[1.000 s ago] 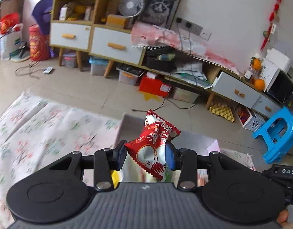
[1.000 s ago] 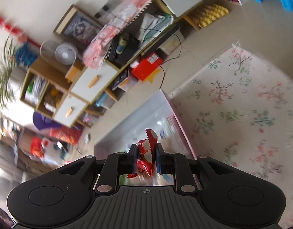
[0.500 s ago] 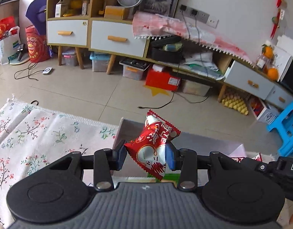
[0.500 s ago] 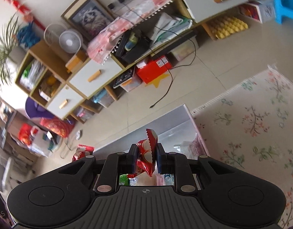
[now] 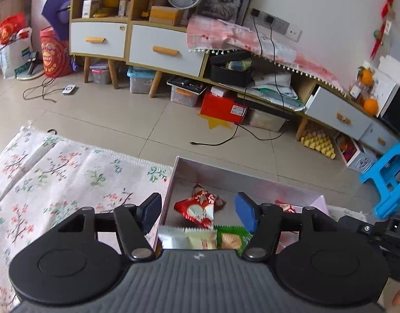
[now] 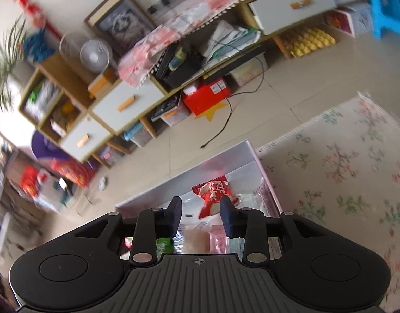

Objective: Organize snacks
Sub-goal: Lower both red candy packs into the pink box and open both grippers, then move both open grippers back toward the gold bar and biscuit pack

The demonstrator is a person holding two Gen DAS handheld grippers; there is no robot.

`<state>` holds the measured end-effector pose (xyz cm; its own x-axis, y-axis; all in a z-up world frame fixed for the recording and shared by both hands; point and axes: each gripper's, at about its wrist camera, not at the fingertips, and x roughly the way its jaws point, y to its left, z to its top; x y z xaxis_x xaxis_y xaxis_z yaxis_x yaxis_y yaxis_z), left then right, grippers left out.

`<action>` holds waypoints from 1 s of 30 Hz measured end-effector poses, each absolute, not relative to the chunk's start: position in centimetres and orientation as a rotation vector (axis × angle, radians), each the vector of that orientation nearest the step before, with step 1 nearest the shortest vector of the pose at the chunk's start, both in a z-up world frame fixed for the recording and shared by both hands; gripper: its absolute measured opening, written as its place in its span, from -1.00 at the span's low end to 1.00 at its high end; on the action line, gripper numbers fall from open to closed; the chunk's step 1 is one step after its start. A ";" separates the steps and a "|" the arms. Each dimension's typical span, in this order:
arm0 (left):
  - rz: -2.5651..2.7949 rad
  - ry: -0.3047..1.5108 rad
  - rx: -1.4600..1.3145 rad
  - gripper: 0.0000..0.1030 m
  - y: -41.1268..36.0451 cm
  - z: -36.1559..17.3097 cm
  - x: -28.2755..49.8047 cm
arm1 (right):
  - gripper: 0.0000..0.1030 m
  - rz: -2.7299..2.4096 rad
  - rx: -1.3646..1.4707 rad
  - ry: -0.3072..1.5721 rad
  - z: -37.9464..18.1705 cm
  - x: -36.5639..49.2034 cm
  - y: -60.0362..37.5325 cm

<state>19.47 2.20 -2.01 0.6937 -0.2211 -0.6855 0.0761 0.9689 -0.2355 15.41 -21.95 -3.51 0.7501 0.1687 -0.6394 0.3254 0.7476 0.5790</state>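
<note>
Floral tablecloth covers the work surface, with a silver-lined, pink-edged open box set on it at the far edge; the same box appears in the right wrist view, bordered by the cloth on its right. Left gripper sits above the box with its 2 fingers spread wide and nothing between them. Right gripper is likewise parted, fingers apart with a gap on either side of the packet seen beyond them. Red snack packet lies inside the box, clear of both left fingers, beside a second red packet further right. In the right wrist view a red snack packet shows inside the box between the fingers, close to the right-hand one; contact cannot be confirmed. Nearer the left camera lie a silver-and-pale wrapper and a green packet
</note>
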 end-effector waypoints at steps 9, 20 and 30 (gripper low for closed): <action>-0.102 0.831 -0.208 0.53 3.4 -0.1 14.6 | 0.27 -0.144 0.774 0.778 -0.7 9.1 -22.7; -0.135 0.919 -0.185 0.65 3.7 0.2 8.3 | 0.50 -0.276 0.805 0.864 -1.5 0.8 -24.4; -0.178 0.981 -0.138 0.67 2.8 -3.1 8.5 | 0.50 -0.258 0.656 0.946 -2.9 0.2 -25.1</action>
<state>8.45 2.82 -3.11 0.5437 -0.2117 -0.8122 0.0874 0.9767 -0.1961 0.24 -25.07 -2.94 0.5728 0.0737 -0.8163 0.4776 0.7794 0.4055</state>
